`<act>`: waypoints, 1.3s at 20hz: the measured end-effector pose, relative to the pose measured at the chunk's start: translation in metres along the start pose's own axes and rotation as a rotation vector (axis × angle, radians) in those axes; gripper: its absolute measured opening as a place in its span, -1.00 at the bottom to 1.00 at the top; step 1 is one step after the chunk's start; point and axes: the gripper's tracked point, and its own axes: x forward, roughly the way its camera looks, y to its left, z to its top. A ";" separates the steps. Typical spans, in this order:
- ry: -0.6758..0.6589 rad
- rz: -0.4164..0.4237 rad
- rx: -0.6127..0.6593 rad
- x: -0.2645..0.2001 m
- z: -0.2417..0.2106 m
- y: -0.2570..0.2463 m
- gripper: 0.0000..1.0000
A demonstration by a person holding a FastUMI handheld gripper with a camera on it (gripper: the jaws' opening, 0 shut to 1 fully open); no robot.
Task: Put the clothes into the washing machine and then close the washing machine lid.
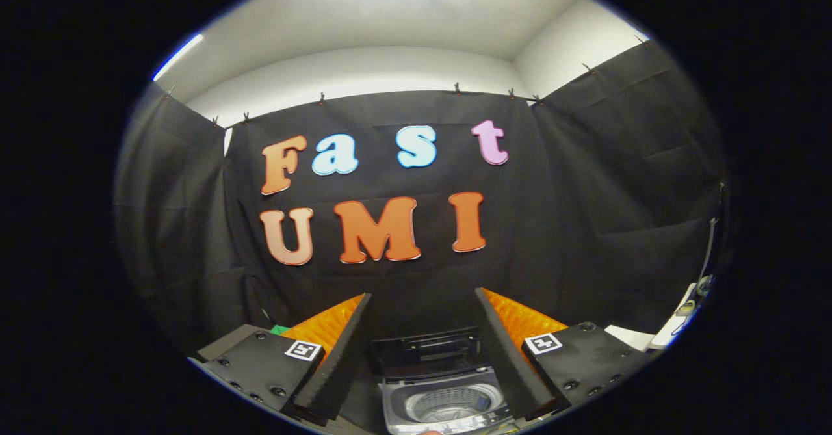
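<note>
The hand-held gripper (422,302) has its two fingers spread wide apart, with nothing between them. Below the gap sits the washing machine (442,396). Its lid (426,352) stands up at the back, so the round drum (448,404) is open from above. Behind it hangs the black cloth wall (585,227), which blocks the way further back.

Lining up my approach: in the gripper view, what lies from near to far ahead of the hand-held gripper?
Open hand-held gripper fingers with nothing between them → washing machine drum → raised washing machine lid → black cloth wall.
</note>
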 end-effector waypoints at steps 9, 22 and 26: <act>0.151 0.352 0.018 0.055 -0.067 0.200 0.96; 0.512 0.373 -0.084 0.097 -0.238 0.289 0.97; 0.623 0.335 -0.143 0.094 -0.284 0.286 0.97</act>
